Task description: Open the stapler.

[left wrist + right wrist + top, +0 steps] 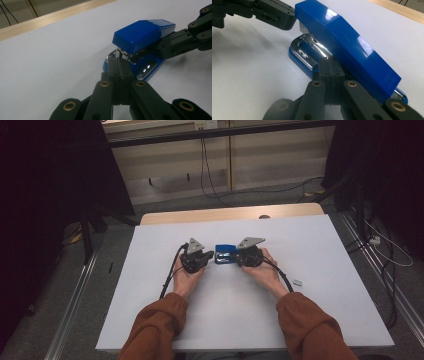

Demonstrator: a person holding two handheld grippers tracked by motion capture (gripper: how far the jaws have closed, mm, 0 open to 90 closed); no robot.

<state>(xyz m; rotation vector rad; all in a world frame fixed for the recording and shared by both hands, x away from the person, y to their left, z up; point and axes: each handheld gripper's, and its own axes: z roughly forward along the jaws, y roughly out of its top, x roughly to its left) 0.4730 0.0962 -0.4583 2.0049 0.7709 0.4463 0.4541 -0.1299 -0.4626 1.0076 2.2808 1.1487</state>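
Blue stapler lies on the worktop between both tips. Left gripper closed tight, empty, nosing its front; right gripper likewise closed against its side. Judgement: brace with right, press gently, avoid sliding.

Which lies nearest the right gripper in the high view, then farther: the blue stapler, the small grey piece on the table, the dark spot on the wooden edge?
From the right gripper:
1. Blue stapler, touching its tips, to the left.
2. Small grey piece, to the right, nearer the person.
3. Dark spot, on the far wooden edge.
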